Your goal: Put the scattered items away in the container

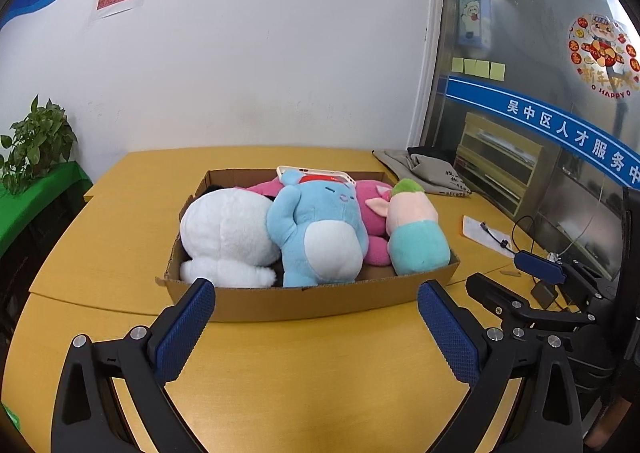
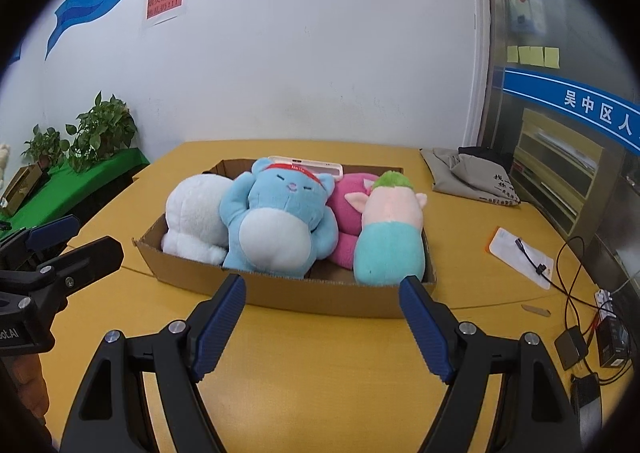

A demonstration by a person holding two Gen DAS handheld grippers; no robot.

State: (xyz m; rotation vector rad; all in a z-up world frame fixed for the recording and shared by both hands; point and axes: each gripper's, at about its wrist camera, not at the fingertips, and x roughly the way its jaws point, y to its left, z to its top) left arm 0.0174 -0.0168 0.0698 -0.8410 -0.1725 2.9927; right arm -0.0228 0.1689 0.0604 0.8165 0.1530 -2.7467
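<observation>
a shallow cardboard box (image 1: 316, 301) sits in the middle of a yellow table (image 1: 304, 377), packed side by side with four soft toys: a white plush (image 1: 228, 233), a blue plush (image 1: 320, 229), a pink plush (image 1: 370, 213) and a green-and-pink plush (image 1: 416, 233). a white case (image 2: 320, 167) leans at the back of the box behind them. the left gripper (image 1: 316, 313) and the right gripper (image 2: 322, 311) both hover just in front of the box, jaws spread wide and holding nothing. with the toys already inside, the tidying looks finished, which likely explains the empty jaws pulled clear of the box. a folded grey bag (image 1: 430, 169) and cables (image 2: 568, 285) lie apart on the table.
</observation>
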